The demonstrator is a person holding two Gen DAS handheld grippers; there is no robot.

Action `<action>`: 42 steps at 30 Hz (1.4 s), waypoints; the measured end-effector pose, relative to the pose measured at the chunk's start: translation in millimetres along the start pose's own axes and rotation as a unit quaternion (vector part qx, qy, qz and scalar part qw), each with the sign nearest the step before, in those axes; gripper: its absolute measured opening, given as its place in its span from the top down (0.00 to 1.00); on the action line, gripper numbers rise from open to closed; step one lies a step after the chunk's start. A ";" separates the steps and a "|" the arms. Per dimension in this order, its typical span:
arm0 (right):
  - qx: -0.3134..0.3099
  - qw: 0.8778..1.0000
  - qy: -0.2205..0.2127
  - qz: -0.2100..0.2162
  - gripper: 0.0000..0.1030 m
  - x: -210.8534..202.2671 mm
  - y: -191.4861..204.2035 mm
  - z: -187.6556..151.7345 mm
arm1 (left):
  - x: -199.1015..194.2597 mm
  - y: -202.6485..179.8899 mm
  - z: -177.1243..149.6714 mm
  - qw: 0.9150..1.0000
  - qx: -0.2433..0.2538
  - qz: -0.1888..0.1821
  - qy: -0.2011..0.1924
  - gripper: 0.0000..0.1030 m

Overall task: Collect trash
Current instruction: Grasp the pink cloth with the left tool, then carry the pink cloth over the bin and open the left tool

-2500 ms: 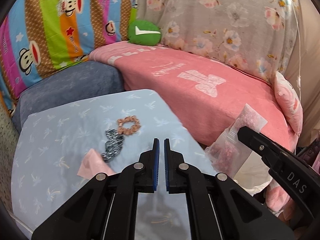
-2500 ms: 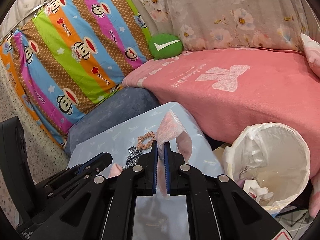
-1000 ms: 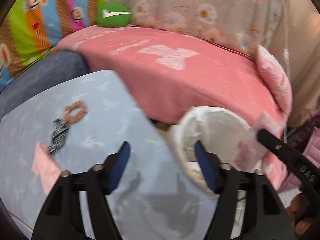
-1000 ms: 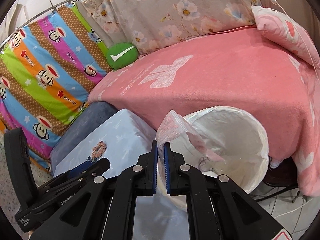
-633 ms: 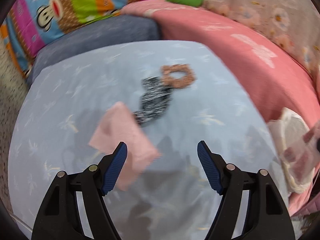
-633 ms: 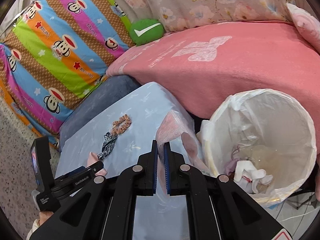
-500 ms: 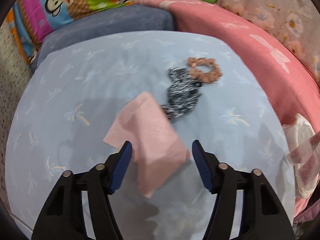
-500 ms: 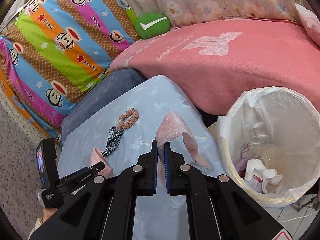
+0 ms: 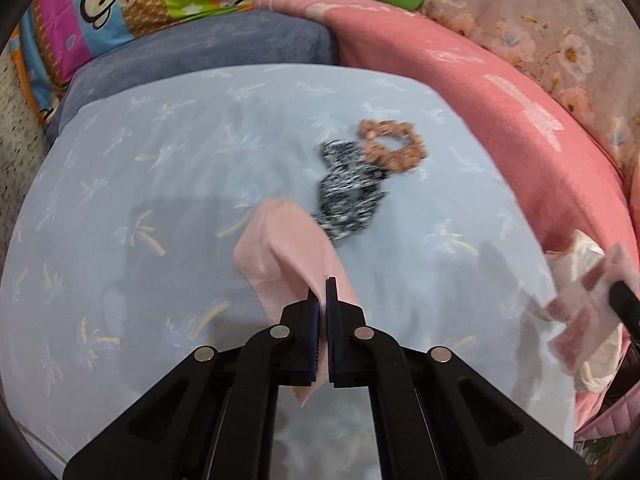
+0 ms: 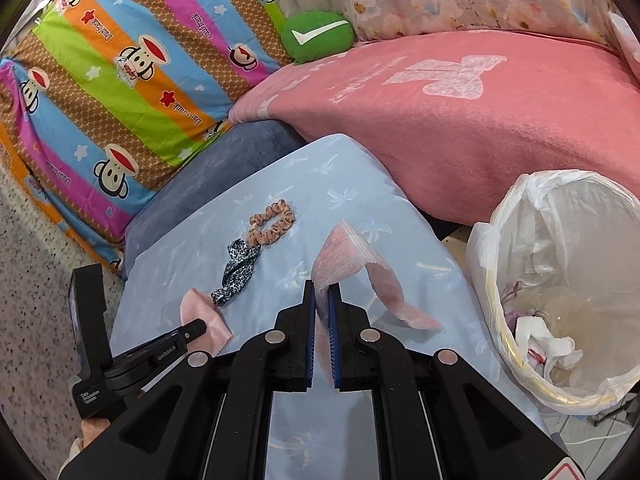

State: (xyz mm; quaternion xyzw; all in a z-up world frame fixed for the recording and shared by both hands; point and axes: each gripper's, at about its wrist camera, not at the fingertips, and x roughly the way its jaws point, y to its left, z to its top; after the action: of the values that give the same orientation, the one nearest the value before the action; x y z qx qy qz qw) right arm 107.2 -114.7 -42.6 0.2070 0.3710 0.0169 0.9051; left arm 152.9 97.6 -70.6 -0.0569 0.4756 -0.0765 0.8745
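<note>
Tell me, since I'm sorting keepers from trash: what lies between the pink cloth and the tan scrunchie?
The black-and-white scrunchie lies between the pink cloth and the tan scrunchie; both wrist views show it.

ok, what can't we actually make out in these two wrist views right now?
- Pink cloth, left wrist view: its near part is hidden behind the left gripper.
- Trash bin, right wrist view: cut off by the right edge; the contents are too jumbled to identify.
- Pink plastic wrapper, right wrist view: its lower end is hidden between the right gripper fingers.
- Left wrist view: the right edge is blurred.
</note>
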 end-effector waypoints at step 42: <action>0.145 0.979 -0.117 -0.089 0.86 -111.7 -176.6 19.5 | -43.5 -270.6 -18.5 0.953 0.241 -0.177 -0.046 0.43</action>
State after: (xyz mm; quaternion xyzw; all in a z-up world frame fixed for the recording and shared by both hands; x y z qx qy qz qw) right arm 17.9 -303.7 -24.2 0.3024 0.2785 -0.1422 0.9004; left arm 92.4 -160.4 1.9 0.0687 0.3847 -0.3402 0.8553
